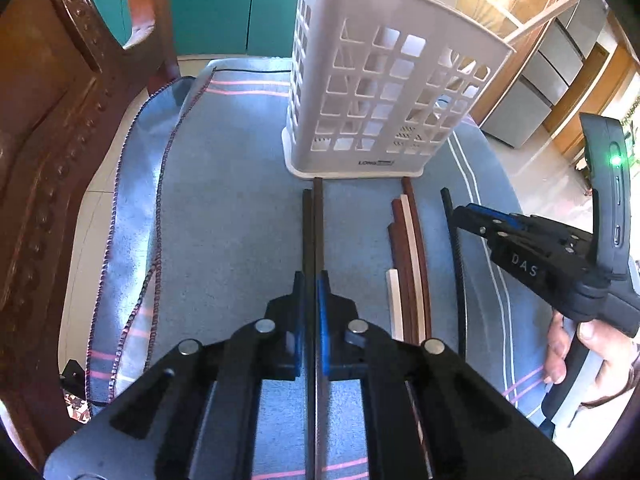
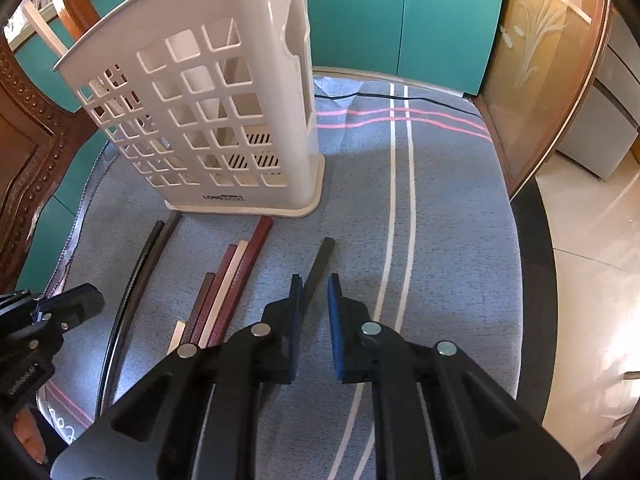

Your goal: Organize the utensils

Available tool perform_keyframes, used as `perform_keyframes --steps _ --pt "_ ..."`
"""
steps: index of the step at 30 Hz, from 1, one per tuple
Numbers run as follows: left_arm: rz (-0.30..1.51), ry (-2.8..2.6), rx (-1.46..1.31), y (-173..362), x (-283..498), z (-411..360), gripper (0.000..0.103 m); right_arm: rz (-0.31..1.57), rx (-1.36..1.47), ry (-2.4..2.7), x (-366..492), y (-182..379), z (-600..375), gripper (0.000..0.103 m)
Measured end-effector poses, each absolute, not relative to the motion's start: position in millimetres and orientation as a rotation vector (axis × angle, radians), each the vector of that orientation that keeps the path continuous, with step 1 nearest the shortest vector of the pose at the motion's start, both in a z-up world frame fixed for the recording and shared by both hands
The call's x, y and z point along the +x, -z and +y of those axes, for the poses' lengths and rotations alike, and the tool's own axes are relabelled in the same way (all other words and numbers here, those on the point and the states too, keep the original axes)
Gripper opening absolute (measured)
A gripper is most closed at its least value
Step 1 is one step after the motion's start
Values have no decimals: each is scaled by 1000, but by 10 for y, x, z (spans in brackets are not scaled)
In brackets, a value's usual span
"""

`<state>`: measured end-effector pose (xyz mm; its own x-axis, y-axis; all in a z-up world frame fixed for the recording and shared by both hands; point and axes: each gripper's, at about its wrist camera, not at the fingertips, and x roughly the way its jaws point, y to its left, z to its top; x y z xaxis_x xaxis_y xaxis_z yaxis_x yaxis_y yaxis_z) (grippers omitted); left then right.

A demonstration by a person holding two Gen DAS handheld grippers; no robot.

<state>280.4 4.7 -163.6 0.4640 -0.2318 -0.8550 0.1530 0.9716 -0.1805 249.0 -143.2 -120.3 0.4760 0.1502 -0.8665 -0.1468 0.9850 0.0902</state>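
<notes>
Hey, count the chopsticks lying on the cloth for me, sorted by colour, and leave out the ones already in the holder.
Dark chopsticks: 3
Red-brown chopsticks: 3
Cream chopsticks: 2
Total: 8

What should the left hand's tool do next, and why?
Probably lift straight up. The left gripper has its fingers shut on the pair of dark chopsticks, which lie flat on the cloth with their far ends at the foot of the white basket. They must rise before going in.
</notes>
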Motion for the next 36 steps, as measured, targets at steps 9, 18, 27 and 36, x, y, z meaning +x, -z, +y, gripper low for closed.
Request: perform_keyframes --steps 9,18,27,36 --pt "1118 200 -26 1822 2936 -104 7 1069 -10 -171 2534 1260 -1443 14" --pt "1119 216 0 1847 2969 -229 9 1071 -13 -166 2518 1262 -1440 14" --pt "1138 247 19 1896 2931 -358 14 1072 -17 -161 2528 1267 -1444 14" --pt "1120 195 7 1918 2874 -443 13 1067 -30 -157 2518 1278 -1425 14"
